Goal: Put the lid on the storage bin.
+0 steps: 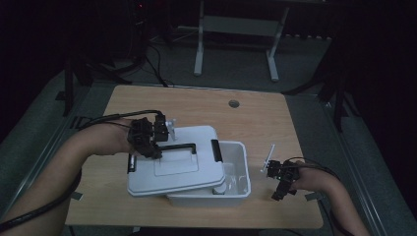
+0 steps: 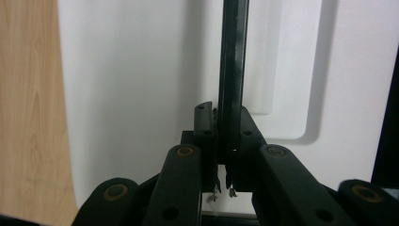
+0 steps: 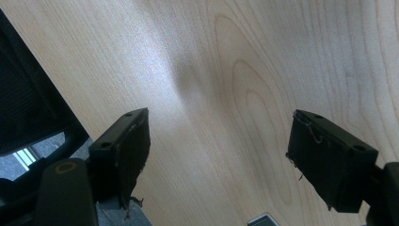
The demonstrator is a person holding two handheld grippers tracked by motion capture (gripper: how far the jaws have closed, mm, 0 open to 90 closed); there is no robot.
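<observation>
High view: left tongs [image 1: 153,150] pinch the black handle [image 1: 178,147] of the white lid [image 1: 174,162], gripped near its left end. The lid sits askew over the white bin [image 1: 236,189], shifted to the left, so the bin's right part lies uncovered. My reading: the handle grip lets the lid be carried or slid as one piece, either on or off. Inside the uncovered part I see pale wall and floor, plus a small pale object under the lid's edge (too dim to identify). Right tongs [image 1: 278,189] hover over the tabletop [image 1: 255,118], well apart from the bin on its right.

Left gripper view: left tongs [image 2: 225,141] pressed tight on the thin black handle bar [image 2: 233,56], the lid's [image 2: 141,70] white surface beneath and bare tabletop wood [image 2: 28,103] alongside.

Right gripper view: right tongs [image 3: 216,155] spread, nothing between them, bare wood grain of the tabletop [image 3: 244,56] below. Probably kept clear so as not to foul the lid.
</observation>
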